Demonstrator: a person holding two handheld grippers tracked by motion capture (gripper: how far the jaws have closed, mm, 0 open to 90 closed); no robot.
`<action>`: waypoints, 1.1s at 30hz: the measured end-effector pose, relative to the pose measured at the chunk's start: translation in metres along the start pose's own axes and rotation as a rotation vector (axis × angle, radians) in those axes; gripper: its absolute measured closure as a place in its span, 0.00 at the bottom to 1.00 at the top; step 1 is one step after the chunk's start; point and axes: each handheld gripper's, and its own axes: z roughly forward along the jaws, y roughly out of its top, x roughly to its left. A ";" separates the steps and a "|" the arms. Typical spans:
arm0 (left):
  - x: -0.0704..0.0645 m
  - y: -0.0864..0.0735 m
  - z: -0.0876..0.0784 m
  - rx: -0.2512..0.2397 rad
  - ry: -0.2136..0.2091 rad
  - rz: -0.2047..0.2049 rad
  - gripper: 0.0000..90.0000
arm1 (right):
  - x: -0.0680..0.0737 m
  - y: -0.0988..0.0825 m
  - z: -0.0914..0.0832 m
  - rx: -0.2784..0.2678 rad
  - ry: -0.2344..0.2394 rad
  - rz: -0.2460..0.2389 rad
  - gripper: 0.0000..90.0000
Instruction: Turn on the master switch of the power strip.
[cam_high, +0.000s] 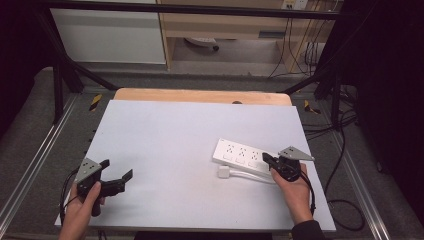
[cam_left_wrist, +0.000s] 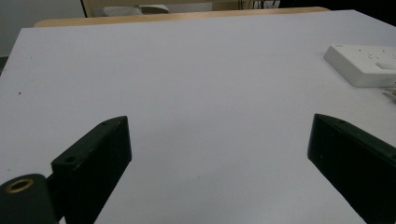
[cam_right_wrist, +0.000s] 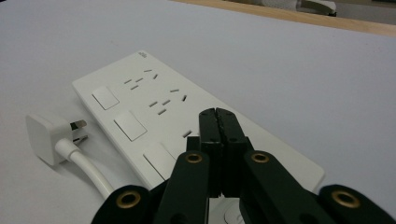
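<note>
The right gripper (cam_right_wrist: 218, 116), jaws pressed together over the rigid, light-looking power strip (cam_right_wrist: 154, 112) (slick plastic, best pinched across its long edges), seemed perhaps touching it.

White rectangular plastic power strip (cam_right_wrist: 154, 116): smooth, slight sheen. White plastic plug (cam_right_wrist: 49, 135) with metal pins, white cord (cam_right_wrist: 88, 170) glossy, rubbery. Pale matt sheet-covered surface (cam_high: 170, 145), smooth, paper-like; light wood edge (cam_high: 200, 95) along the upper frame, smooth. Right hand-held gripper (cam_right_wrist: 218, 119): matt black plastic, brass-coloured inserts. Left hand-held gripper (cam_left_wrist: 219, 154): same matt black. Grey plate (cam_high: 296, 153): dull metal look.
</note>
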 end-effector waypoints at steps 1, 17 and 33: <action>0.000 0.000 0.000 0.000 -0.002 -0.001 0.07 | 0.000 0.000 0.000 0.000 0.000 0.000 1.00; 0.000 0.000 -0.001 -0.004 -0.003 -0.005 0.07 | -0.009 -0.014 -0.019 0.049 -0.031 0.039 1.00; 0.001 0.000 -0.001 -0.004 -0.002 -0.003 0.07 | -0.008 -0.016 -0.014 0.077 -0.041 0.022 1.00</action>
